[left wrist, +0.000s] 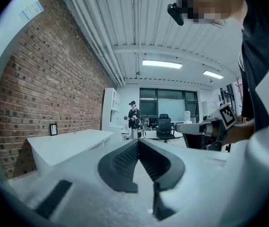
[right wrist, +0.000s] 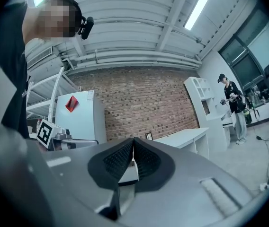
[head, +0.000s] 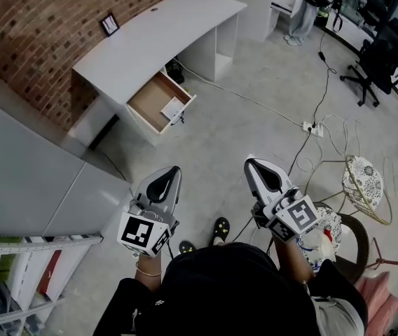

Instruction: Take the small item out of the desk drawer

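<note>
A white desk (head: 150,44) stands against the brick wall, its wooden drawer (head: 155,103) pulled open. A small white item (head: 173,108) lies inside near the drawer's right side. My left gripper (head: 173,171) and right gripper (head: 249,164) are held level well short of the desk, both shut with nothing between the jaws. In the left gripper view the jaw tips (left wrist: 137,142) meet, with the desk (left wrist: 68,145) at left. In the right gripper view the jaw tips (right wrist: 133,140) touch, with the desk (right wrist: 184,137) beyond.
A power strip (head: 312,127) and cables lie on the concrete floor to the right. A wire chair (head: 364,184) and a black office chair (head: 381,61) stand at right. A grey cabinet (head: 31,180) and a shelf (head: 24,271) are at left. A person (right wrist: 231,103) stands far off.
</note>
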`<action>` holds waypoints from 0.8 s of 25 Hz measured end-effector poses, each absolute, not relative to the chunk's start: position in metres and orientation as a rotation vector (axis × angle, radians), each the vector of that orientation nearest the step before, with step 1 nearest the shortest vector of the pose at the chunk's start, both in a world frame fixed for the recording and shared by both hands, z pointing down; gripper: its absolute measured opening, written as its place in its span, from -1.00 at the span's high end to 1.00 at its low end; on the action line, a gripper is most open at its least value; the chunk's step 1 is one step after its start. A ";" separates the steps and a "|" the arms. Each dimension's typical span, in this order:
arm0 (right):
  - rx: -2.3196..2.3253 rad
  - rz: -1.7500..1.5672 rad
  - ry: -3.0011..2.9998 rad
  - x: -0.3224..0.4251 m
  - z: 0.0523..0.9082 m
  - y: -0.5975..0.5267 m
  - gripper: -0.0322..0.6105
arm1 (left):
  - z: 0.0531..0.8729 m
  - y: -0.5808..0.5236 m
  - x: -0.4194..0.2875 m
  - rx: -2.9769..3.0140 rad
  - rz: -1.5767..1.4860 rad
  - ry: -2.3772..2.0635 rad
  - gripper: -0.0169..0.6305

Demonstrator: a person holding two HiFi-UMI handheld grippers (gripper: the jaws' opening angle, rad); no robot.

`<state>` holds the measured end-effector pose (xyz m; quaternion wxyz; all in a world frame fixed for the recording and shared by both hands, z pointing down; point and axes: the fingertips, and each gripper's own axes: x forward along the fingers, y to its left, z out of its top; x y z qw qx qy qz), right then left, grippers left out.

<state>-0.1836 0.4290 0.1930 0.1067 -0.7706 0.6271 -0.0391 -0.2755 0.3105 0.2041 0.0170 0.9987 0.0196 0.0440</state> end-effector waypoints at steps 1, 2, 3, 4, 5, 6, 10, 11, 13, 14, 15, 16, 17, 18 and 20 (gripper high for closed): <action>-2.275 -0.115 1.838 -0.179 0.193 0.434 0.86 | 0.204 0.314 -0.270 3.103 0.140 0.072 0.95; -2.283 -0.113 1.831 -0.175 0.193 0.439 0.86 | 0.204 0.318 -0.264 3.104 0.143 0.085 0.95; -2.289 -0.111 1.823 -0.170 0.193 0.444 0.86 | 0.204 0.322 -0.258 3.107 0.144 0.099 0.95; -2.294 -0.114 1.814 -0.166 0.194 0.449 0.86 | 0.204 0.326 -0.253 3.110 0.142 0.112 0.95; -2.297 -0.123 1.800 -0.162 0.195 0.455 0.86 | 0.204 0.330 -0.249 3.111 0.138 0.122 0.95; -2.299 -0.133 1.784 -0.157 0.198 0.461 0.86 | 0.204 0.333 -0.244 3.111 0.133 0.126 0.95; -2.300 -0.128 1.728 -0.138 0.201 0.480 0.86 | 0.206 0.347 -0.227 3.100 0.129 0.147 0.95; -2.299 -0.127 1.726 -0.136 0.202 0.483 0.86 | 0.206 0.350 -0.223 3.101 0.129 0.154 0.95; -2.289 -0.130 1.729 -0.133 0.204 0.486 0.86 | 0.205 0.354 -0.218 3.104 0.128 0.160 0.95; -2.282 -0.134 1.730 -0.132 0.205 0.486 0.86 | 0.205 0.355 -0.217 3.104 0.127 0.157 0.95; -2.275 -0.137 1.732 -0.132 0.207 0.487 0.86 | 0.204 0.356 -0.215 3.101 0.126 0.151 0.95; -2.268 -0.139 1.736 -0.131 0.208 0.488 0.87 | 0.204 0.356 -0.214 3.095 0.124 0.142 0.95; -2.261 -0.142 1.741 -0.130 0.209 0.488 0.86 | 0.204 0.356 -0.214 3.089 0.121 0.132 0.95; -2.253 -0.146 1.746 -0.129 0.210 0.489 0.87 | 0.205 0.356 -0.213 3.084 0.119 0.121 0.95; -2.241 -0.152 1.757 -0.127 0.213 0.489 0.87 | 0.205 0.355 -0.213 3.082 0.119 0.099 0.95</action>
